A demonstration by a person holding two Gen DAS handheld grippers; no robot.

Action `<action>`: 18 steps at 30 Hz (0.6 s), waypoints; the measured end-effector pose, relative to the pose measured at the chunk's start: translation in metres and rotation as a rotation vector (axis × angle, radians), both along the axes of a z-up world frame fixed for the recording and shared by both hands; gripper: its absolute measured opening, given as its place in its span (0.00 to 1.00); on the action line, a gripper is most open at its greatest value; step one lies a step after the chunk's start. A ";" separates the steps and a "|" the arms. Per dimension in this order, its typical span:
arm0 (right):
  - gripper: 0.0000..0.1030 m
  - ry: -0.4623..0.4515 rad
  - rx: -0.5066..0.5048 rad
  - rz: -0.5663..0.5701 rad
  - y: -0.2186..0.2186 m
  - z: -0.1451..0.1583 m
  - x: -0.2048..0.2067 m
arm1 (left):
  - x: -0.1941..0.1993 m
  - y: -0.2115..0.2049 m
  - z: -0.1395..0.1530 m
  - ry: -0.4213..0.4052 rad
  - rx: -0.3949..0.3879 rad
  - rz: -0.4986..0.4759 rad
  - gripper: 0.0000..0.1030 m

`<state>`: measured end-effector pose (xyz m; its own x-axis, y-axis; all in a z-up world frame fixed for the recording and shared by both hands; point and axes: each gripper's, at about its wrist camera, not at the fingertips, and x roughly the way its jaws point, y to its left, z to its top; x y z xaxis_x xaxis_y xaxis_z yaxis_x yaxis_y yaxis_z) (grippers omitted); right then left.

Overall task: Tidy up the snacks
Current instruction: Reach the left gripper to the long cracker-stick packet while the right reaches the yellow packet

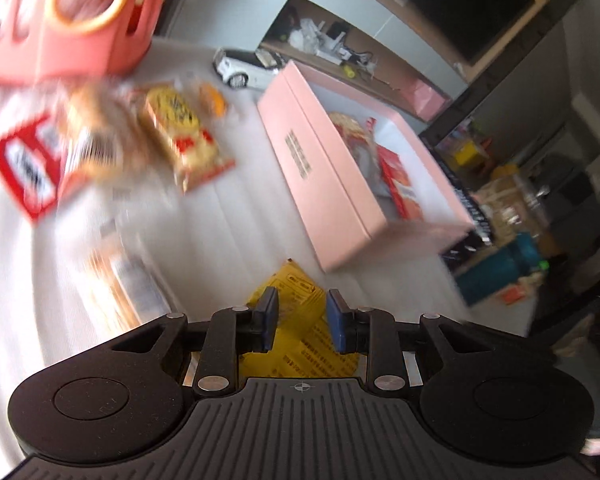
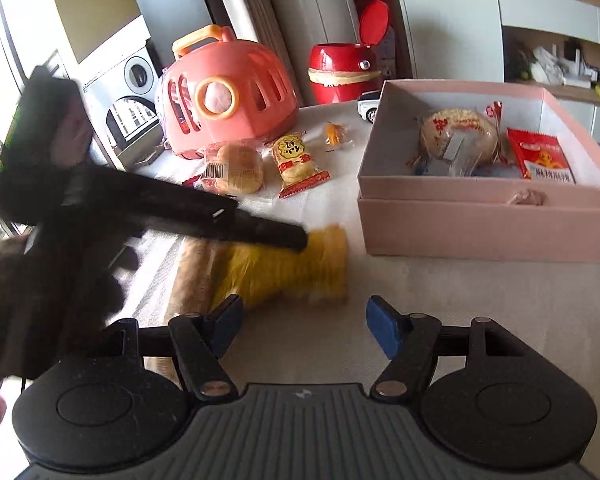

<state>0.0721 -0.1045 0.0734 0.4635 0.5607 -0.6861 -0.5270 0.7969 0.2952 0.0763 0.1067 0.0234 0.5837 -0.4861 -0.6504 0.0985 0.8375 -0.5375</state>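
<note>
A yellow snack packet (image 1: 300, 316) lies on the white table between the blue pads of my left gripper (image 1: 302, 322), whose jaws stand apart around it; whether they touch it I cannot tell. In the right wrist view the packet (image 2: 300, 272) is blurred under the left gripper's black fingers (image 2: 260, 232). My right gripper (image 2: 304, 328) is open and empty, just in front of the packet. The pink box (image 2: 480, 216) at the right holds a round cake (image 2: 458, 136) and a red packet (image 2: 540, 158). It also shows in the left wrist view (image 1: 332, 184).
More wrapped snacks (image 2: 296, 162) lie at mid-table, with a bun (image 2: 236, 168) beside them. A pink toy carrier (image 2: 228, 92), a red bin (image 2: 344, 72) and a white toy car (image 1: 248, 66) stand at the back. A long brown snack (image 2: 192, 272) lies left of the yellow packet.
</note>
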 end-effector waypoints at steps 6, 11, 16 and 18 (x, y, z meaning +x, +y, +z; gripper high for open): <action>0.67 0.003 -0.014 -0.016 0.004 0.003 -0.004 | -0.046 0.009 0.027 -0.135 0.093 0.121 0.28; 0.67 -0.059 -0.032 -0.011 0.020 0.014 -0.007 | -0.065 0.035 0.030 -0.085 0.162 0.298 0.28; 0.67 -0.136 -0.110 -0.029 0.052 0.008 0.004 | -0.068 0.047 0.013 -0.013 0.100 0.342 0.28; 0.67 -0.155 -0.149 -0.027 0.063 0.003 0.008 | -0.061 0.045 0.010 -0.011 0.090 0.335 0.28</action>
